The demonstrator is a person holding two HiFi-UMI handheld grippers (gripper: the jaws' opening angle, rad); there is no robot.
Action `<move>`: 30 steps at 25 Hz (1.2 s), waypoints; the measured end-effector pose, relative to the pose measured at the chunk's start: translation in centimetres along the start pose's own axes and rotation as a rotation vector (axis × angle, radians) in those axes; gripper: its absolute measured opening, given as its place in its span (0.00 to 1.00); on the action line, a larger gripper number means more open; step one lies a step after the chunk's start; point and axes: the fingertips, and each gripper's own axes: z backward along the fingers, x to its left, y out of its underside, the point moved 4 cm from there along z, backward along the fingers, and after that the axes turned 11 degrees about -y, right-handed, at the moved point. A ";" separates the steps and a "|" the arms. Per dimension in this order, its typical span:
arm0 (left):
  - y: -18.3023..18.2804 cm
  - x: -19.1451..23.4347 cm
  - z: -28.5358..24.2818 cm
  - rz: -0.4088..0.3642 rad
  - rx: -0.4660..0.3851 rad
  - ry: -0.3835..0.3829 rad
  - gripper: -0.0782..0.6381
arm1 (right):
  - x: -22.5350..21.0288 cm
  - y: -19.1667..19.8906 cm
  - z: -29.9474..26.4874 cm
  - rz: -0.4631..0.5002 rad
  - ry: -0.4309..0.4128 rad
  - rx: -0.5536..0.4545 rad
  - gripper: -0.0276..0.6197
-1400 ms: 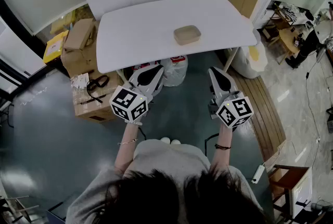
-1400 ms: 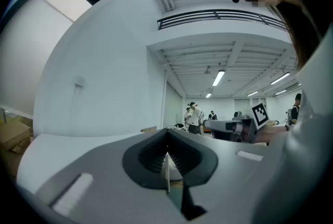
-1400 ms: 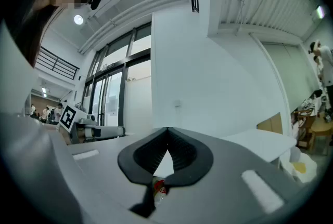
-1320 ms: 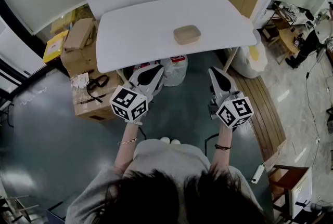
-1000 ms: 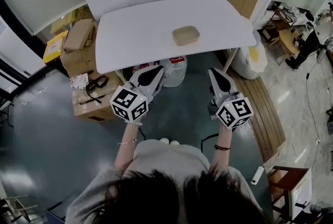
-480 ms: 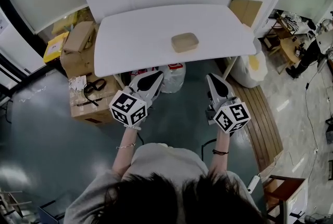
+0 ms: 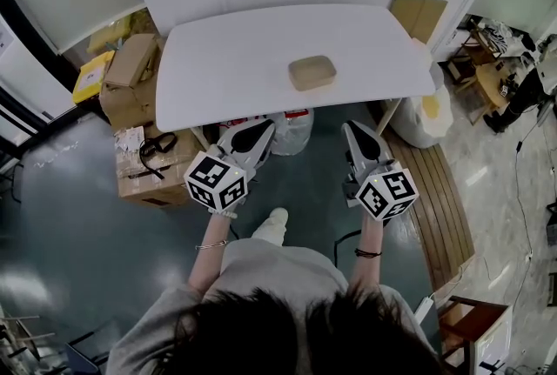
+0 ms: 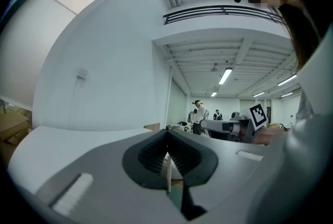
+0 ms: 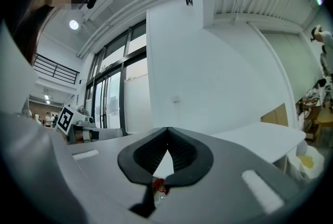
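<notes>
Bright ceiling lights, sharp focus, strong fisheye bending at edges

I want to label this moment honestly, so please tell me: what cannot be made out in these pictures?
- Tan object on the white table: head view, too small to tell its kind; neither gripper view shows it.
- Bags under the table: head view, cut off by its edge.
- Red bit behind the shut jaws of the right gripper: right gripper view, only a sliver shows.
- Distant people: left gripper view, too small.
</notes>
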 end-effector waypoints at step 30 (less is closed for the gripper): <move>0.2 8.1 -13.9 0.029 0.045 0.124 0.10 | -10.5 0.8 -9.5 -0.031 0.109 -0.003 0.06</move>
